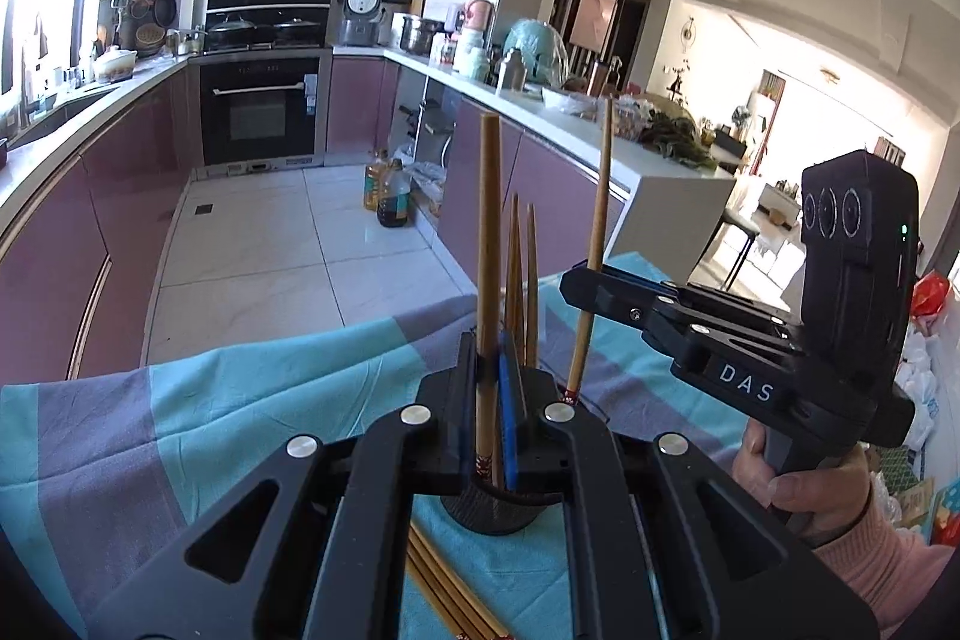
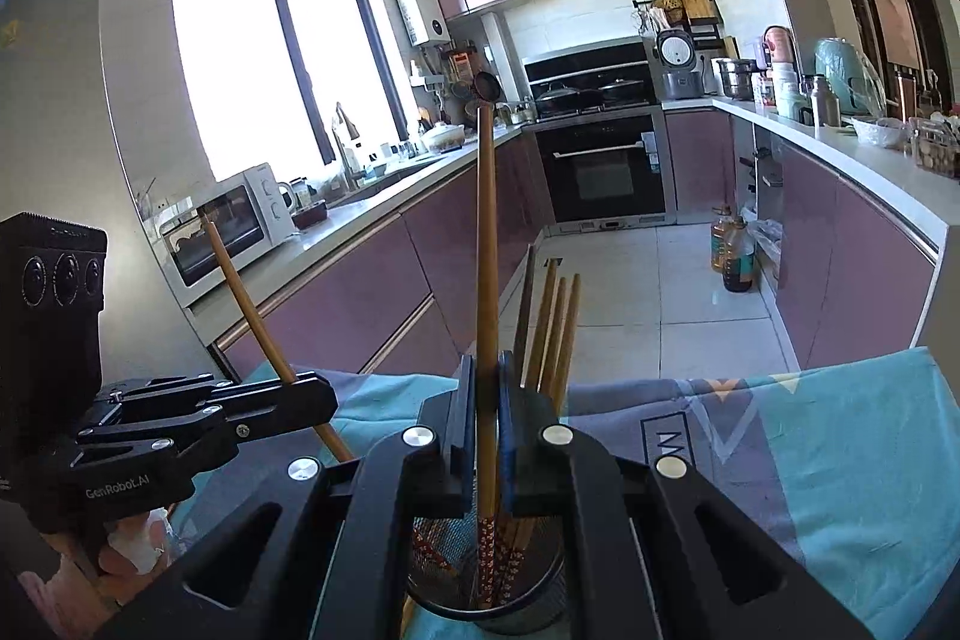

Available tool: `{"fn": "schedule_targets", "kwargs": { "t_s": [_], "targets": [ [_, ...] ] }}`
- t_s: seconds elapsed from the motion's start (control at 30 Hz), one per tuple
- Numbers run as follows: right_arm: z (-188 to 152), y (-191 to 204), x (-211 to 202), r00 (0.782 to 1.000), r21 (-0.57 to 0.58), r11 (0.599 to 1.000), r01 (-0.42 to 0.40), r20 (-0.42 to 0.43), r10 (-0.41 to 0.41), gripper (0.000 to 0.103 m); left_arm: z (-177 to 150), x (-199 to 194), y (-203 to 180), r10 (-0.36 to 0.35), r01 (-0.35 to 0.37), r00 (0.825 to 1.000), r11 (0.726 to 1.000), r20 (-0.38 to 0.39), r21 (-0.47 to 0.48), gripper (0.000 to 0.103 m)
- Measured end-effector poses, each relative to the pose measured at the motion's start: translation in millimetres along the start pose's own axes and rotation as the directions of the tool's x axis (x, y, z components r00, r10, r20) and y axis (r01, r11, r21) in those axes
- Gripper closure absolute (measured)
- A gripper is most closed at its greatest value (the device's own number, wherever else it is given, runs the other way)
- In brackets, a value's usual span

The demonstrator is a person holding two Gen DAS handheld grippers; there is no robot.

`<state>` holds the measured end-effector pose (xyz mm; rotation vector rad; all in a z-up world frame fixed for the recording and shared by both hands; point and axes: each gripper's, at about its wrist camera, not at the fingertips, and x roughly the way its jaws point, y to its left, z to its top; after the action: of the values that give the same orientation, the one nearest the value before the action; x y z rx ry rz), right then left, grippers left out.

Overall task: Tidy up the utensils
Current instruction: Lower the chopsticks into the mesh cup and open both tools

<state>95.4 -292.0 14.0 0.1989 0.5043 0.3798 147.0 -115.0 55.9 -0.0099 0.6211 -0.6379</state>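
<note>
Each black two-finger gripper, left (image 1: 492, 370) and right (image 2: 487, 382), has its fingers clamped on one brown wooden chopstick (image 1: 488, 244) (image 2: 487, 244); four more stand in the black mesh holder (image 2: 534, 595). Labels read "DAS" and "GenRobot.AI".

Kitchen, U-shaped. Mauve gloss cabinets (image 2: 372, 292) under a pale countertop (image 2: 864, 154) on both sides. Built-in black oven (image 2: 606, 166) at 12 o'clock, with lidded pans on the hob (image 2: 591, 91) above it. Large window (image 2: 264, 64) at 10 o'clock, strongly backlit. White microwave (image 2: 225, 232) on the left counter at 9 o'clock. White wall-mounted water heater (image 2: 421, 11) at 11 o'clock. Pale tiled floor (image 2: 648, 292), with oil bottles (image 2: 732, 253) at 2 o'clock. Rice cooker (image 2: 678, 61) at 1 o'clock. Sunlit living area (image 1: 780, 148) beyond the counter.
</note>
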Motion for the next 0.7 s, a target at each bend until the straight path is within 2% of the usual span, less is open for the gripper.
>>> {"fn": "schedule_targets", "kwargs": {
  "t_s": [0.17, 0.3, 0.37, 0.43, 0.47, 0.7],
  "targets": [
    [-13, -2, 14, 0.994, -0.025, 0.999, 0.022, -0.108, -0.024, 0.097, -6, 19, 1, -0.009, 0.010, 0.998, 1.000, -0.062, 0.017, 0.096],
    [-21, -10, 24, 0.986, -0.010, 0.999, 0.053, -0.155, -0.054, 0.095, -8, 36, 4, -0.006, 0.007, 0.994, 1.000, -0.111, 0.009, 0.095],
    [-23, -15, 29, 0.985, 0.008, 0.998, 0.061, -0.160, -0.059, 0.094, -8, 44, 9, -0.002, 0.002, 0.992, 1.000, -0.124, -0.001, 0.095],
    [-24, -17, 30, 0.986, 0.019, 0.998, 0.064, -0.157, -0.060, 0.084, -8, 49, 11, 0.004, -0.006, 0.992, 1.000, -0.128, -0.010, 0.094],
    [-24, -18, 31, 0.986, 0.024, 0.998, 0.063, -0.155, -0.059, 0.082, -8, 52, 12, 0.007, -0.008, 0.992, 1.000, -0.129, -0.014, 0.091],
    [-18, -11, 40, 0.988, 0.008, 1.000, 0.024, -0.154, -0.022, 0.082, -15, 56, 10, 0.009, -0.013, 0.992, 0.999, -0.128, -0.031, 0.082]
  ]
}}
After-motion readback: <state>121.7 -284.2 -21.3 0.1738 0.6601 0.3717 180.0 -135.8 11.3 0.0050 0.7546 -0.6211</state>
